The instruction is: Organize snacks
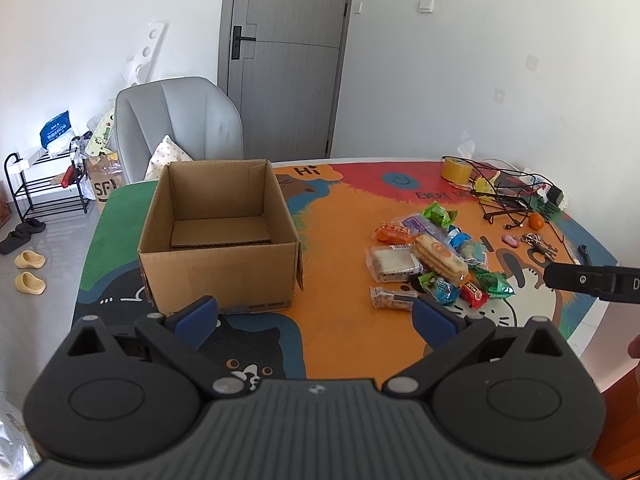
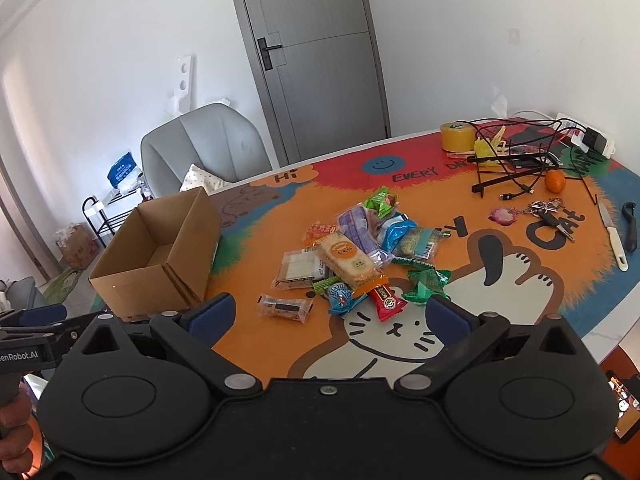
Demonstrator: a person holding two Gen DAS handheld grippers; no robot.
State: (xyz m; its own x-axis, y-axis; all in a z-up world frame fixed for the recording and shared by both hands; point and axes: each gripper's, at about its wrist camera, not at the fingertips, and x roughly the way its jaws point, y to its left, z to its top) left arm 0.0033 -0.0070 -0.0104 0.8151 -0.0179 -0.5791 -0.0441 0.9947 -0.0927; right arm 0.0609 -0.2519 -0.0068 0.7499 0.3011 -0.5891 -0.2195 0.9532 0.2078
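An empty cardboard box (image 1: pixel 218 236) stands left on the cat-print worktop (image 1: pixel 332 320). The left claw (image 1: pixel 316 316) gapes, holding nothing. Right of it lies the snack pile (image 2: pixel 356 252); the right claw (image 2: pixel 330 320) also hangs spread.

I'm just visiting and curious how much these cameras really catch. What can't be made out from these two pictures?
- Snacks low in the snack pile: both views, covered by the wrappers on top.
- Small print on the wrappers: both views, too small to read.
- Part of the cardboard box floor: right wrist view, hidden by its near wall.
- Right gripper: left wrist view, cut off by the right edge.
- Table near edge: both views, hidden by each gripper's body.
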